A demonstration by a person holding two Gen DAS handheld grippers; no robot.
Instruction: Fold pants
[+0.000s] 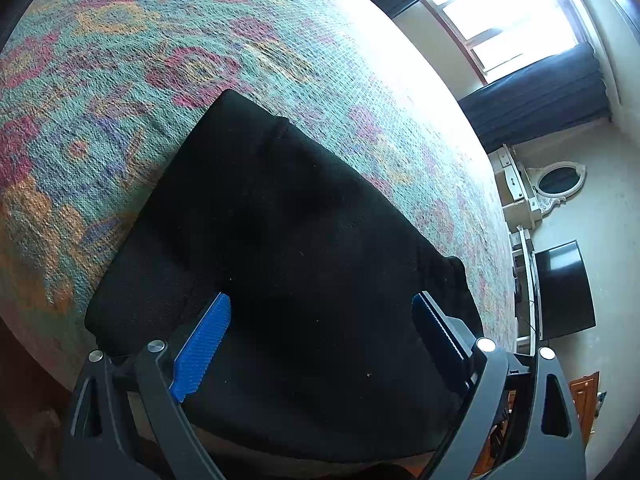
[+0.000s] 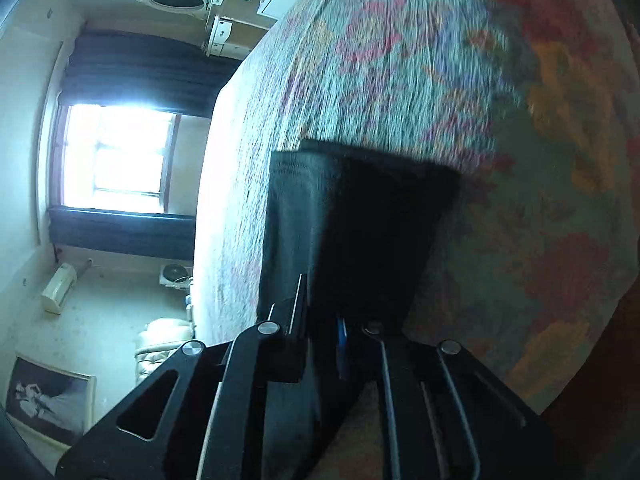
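Black cloth fills the middle of both views: the pants [image 1: 288,240] lie folded into a thick, roughly rectangular pad on a bed covered by a knitted bedspread [image 1: 132,60] in teal with pink, orange and purple blotches. No label, brand or writing can be read on the garment or anywhere else in the room. The fabric looks matte and slightly linty, with a soft ridge at 12 o'clock where layers overlap and a gathered edge at 3 o'clock in the left wrist view.

The left tool [image 1: 322,324] hovers over the near part of the pants with its blue ribbed pads [image 1: 204,348] set wide apart, nothing between them.

The right tool [image 2: 324,320] has its fingers drawn close together on a fold of the pants [image 2: 360,232], the cloth running down between them; this view is blurred.

Beyond the bed, at 2 o'clock in the left view, a bright window [image 1: 508,16] sits between dark curtains [image 1: 536,96], with an oval mirror [image 1: 558,180] at 3 o'clock.
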